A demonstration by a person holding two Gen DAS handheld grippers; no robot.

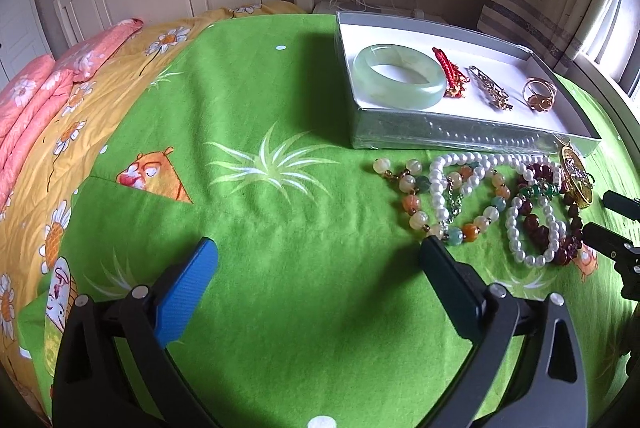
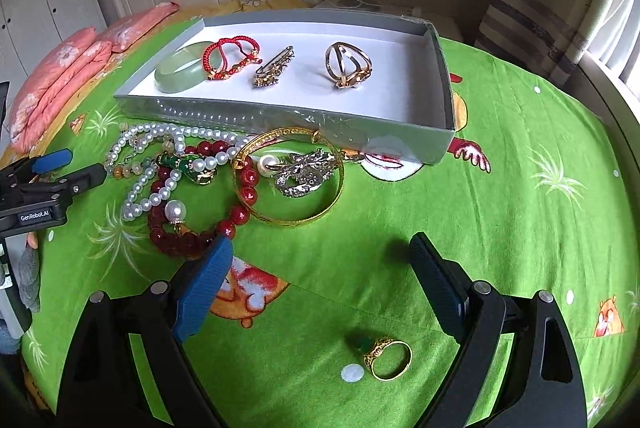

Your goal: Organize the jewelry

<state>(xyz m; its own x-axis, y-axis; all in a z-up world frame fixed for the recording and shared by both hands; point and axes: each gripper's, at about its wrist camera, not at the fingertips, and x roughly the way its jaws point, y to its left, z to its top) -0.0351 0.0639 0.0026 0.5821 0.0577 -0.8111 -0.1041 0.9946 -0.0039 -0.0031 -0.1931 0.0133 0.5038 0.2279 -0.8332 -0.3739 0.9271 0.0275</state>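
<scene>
Green bedspread (image 2: 500, 196), gold ring (image 2: 387, 358) between wide-open right gripper (image 2: 322, 252), left gripper (image 1: 318, 258) open, empty

Bright window daylight, soft shadows, fisheye-warped edges

In the right wrist view, a shallow grey cardboard box (image 2: 436, 76) at upper centre holds a pale green jade bangle (image 2: 180, 72), red cord bracelet (image 2: 230, 58), silver brooch (image 2: 274, 68) and gold openwork ring (image 2: 348, 64), left to right. Before it, tangled white pearl strands (image 2: 144, 184) lie left of a gold bangle (image 2: 292, 184); a green-stoned gold ring (image 2: 386, 358) sits at lower centre.
</scene>
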